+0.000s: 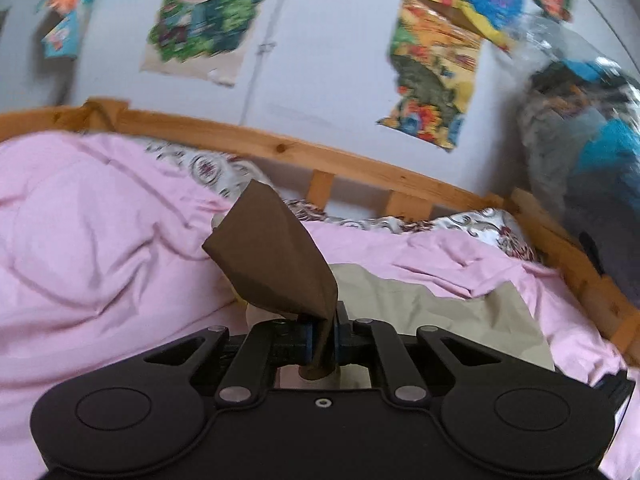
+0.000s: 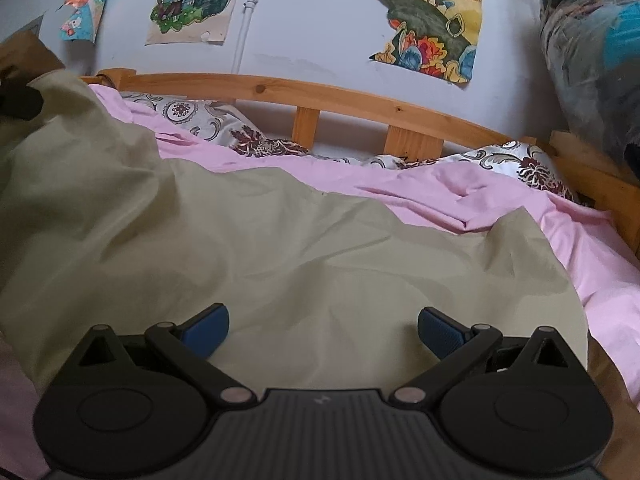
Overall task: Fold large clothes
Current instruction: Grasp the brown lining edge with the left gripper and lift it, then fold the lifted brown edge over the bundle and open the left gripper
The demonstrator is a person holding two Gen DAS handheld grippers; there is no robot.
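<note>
- Two wrist views, left first. Left gripper: fingers clamped together on a bunched fold of the brown cloth, which stands up in a peak above the pads.
- Beyond it, an olive-beige garment lies on the pink duvet; the wooden bed rail bounds the far side, with a plastic-wrapped bundle at the right corner.
- Right wrist view. Right gripper: fingers wide apart, nothing between them, held just over the olive-beige garment; contact cannot be judged.
- The garment's right edge ends on the pink duvet. Open bedding lies ahead up to the patterned pillows and wooden bed rail.
</note>
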